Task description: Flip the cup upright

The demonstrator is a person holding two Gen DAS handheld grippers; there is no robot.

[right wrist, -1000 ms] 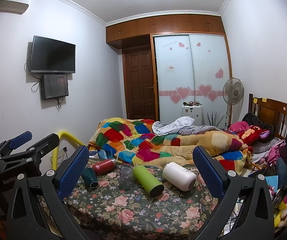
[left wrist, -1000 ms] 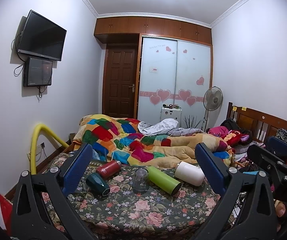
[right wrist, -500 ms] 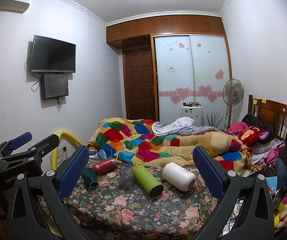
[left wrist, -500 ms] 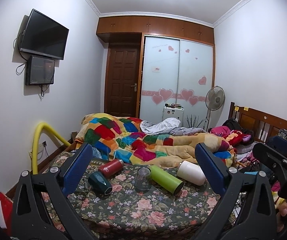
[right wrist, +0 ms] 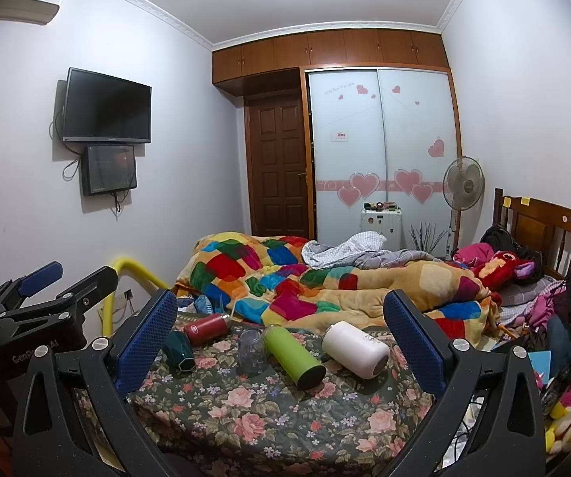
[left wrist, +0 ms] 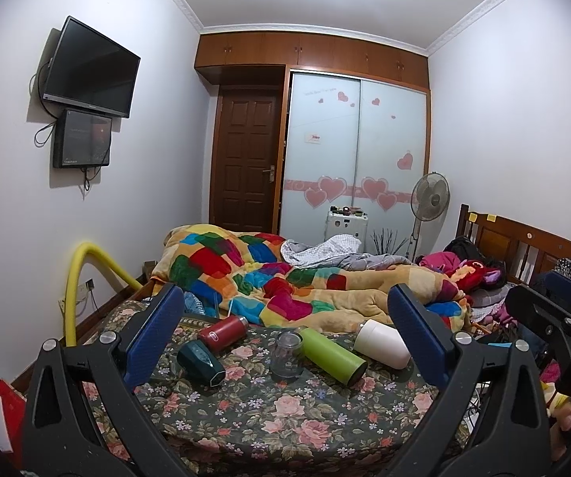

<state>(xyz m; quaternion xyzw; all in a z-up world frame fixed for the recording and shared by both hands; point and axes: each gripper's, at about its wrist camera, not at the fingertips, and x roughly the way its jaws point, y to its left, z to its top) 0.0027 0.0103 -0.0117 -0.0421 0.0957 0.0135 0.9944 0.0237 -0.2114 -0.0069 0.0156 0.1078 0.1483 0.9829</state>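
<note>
The clear glass cup [left wrist: 285, 354] is seen mouth-down on the floral cloth [left wrist: 285, 417], near the middle of the row of vessels, just beside the green bottle [left wrist: 332, 356] lying on its side. It is judged to be rigid, light, smooth and breakable, so a slip or a hard squeeze is to be avoided; a hold across the mid-body, below the narrower upturned base, is judged the safest, with the pads set square on the wall before it is turned over. The soft cloth is likely to give under it, so it may tip when set down. To its left a dark teal cup [left wrist: 201, 363] and a red flask [left wrist: 222, 327] are found lying down, and a white bottle [left wrist: 381, 343] to the right. The left gripper [left wrist: 285, 338] and the right gripper [right wrist: 281, 338] are both held wide apart and empty, well back from the vessels.
</note>
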